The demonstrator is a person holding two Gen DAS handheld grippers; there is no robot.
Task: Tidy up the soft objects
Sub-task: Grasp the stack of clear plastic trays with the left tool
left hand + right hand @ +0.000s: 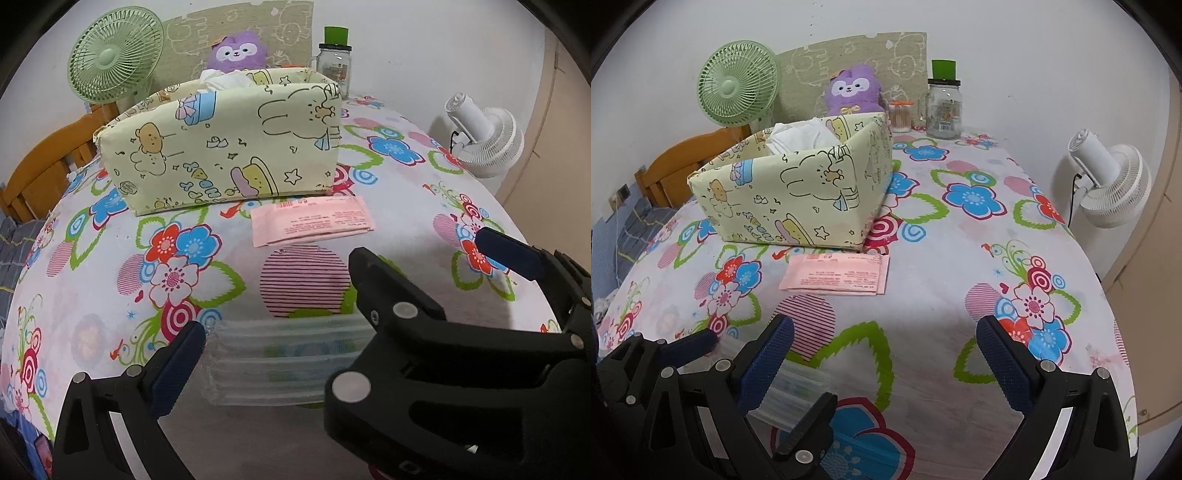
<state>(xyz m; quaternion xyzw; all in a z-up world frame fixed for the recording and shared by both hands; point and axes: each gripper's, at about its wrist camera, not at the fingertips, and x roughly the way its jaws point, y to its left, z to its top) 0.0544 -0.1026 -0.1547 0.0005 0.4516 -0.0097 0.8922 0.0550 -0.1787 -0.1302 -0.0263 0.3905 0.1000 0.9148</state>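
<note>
Masks (284,362) lying flat on cloth (295,288) at near edge, between spread left gripper (280,295) tips. Right gripper (886,354) spread too, holding nothing. Could pinch cloth along with thin stack, or slide it off edge. Box (221,147) well beyond, pink pack (310,221) between.

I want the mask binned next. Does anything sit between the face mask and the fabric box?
Yes: the pink packet lies flat between the face mask and the fabric box, touching neither as far as I can see.
</note>
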